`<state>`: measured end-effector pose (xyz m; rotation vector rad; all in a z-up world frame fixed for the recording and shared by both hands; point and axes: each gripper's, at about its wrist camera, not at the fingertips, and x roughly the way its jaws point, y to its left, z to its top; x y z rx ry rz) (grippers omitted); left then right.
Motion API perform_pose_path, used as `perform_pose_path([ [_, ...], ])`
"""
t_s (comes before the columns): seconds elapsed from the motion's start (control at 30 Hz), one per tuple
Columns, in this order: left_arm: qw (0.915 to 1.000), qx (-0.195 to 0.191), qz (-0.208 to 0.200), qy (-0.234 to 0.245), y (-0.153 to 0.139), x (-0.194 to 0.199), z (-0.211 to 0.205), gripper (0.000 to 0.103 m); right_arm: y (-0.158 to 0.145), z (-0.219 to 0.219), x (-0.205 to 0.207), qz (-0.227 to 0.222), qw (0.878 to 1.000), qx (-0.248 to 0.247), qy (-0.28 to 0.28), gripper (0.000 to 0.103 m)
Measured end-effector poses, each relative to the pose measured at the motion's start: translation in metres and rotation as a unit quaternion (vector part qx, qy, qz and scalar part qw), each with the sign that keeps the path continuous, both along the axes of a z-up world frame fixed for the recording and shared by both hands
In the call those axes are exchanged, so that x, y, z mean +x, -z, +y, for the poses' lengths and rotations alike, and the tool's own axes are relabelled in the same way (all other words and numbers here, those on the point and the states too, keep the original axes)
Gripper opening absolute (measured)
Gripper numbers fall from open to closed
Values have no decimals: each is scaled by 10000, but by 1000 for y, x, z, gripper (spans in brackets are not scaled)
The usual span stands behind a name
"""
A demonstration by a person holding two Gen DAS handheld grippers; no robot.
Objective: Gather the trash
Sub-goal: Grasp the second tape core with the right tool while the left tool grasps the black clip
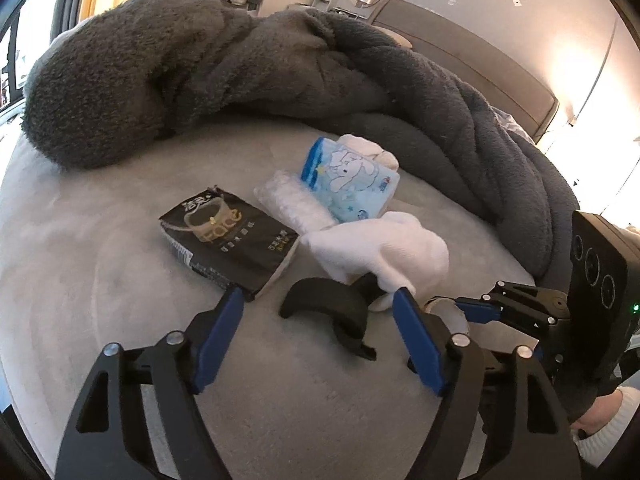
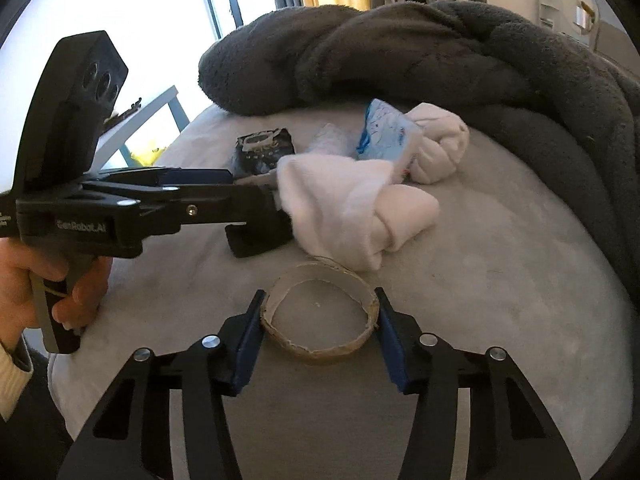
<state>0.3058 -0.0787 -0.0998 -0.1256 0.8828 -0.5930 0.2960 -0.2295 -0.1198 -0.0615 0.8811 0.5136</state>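
Cardboard ring [image 2: 320, 312]: near on bed [image 2: 500, 280], pinched between right gripper [image 2: 318, 312] pads; squeeze lightly, avoid crushing. Left gripper [image 1: 320, 300]: half-spread, straddling black curved piece [image 1: 332, 312], not yet clamped; centre before closing.
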Motion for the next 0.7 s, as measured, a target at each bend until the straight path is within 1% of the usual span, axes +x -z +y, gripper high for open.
perform_pose_path([
  [0.13,9999,-39,-93,10,-5,-1,-5,75,-1,-7,-2,-49,10000,4,15,53],
  [0.33,10000,-23,46,11,4,6,-12,74,-4,-24,-5,-108,9998,124,106,53],
  [0.47,9998,-123,160,16,8,8,-14,65,-6,-32,-2,-114,9996,154,183,53],
  [0.6,9999,-3,132,-2,8,7,-18,61,-6,-41,-3,-124,9994,175,271,53],
  [0.7,9998,109,164,-19,11,8,-21,51,-8,-44,-3,-148,9992,191,312,53],
])
